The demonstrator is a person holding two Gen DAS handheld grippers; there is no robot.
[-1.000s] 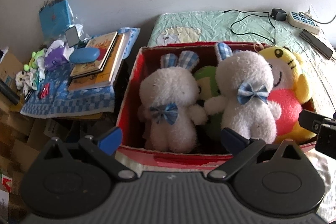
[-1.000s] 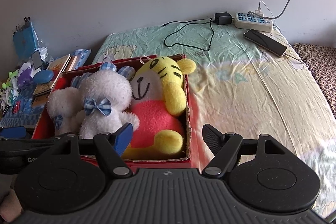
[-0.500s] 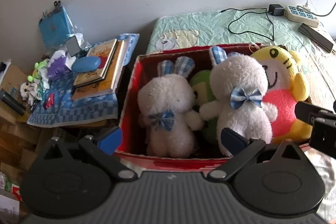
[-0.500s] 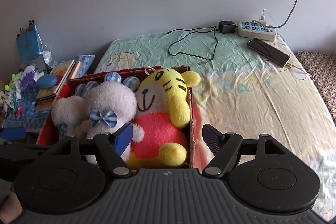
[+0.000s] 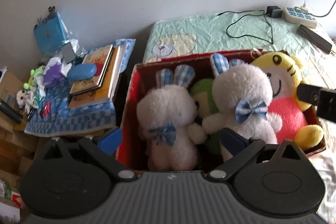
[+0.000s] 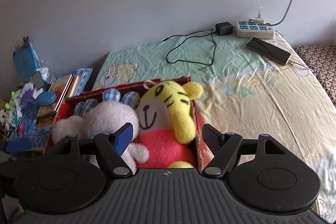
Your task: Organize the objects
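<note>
The bed with its crumpled pale green and yellow sheet (image 6: 241, 98) filled most of my right view, a grey wall behind it. On the bed stood the red cardboard box (image 5: 131, 102), packed with a yellow plush tiger in a pink shirt (image 6: 166, 117), two white plush rabbits with blue checked bows (image 5: 241, 102) (image 5: 168, 112) and a green plush toy (image 5: 202, 96) between them. My left tool (image 5: 171, 138) was spread wide and held nothing, hovering over the left rabbit. My right tool (image 6: 167, 135) was equally wide apart and empty, hanging over the tiger. Only the left view showed the green toy. A stack of books (image 5: 98, 79) lay left of the box, and a white power strip (image 6: 255, 29) sat by the wall.
</note>
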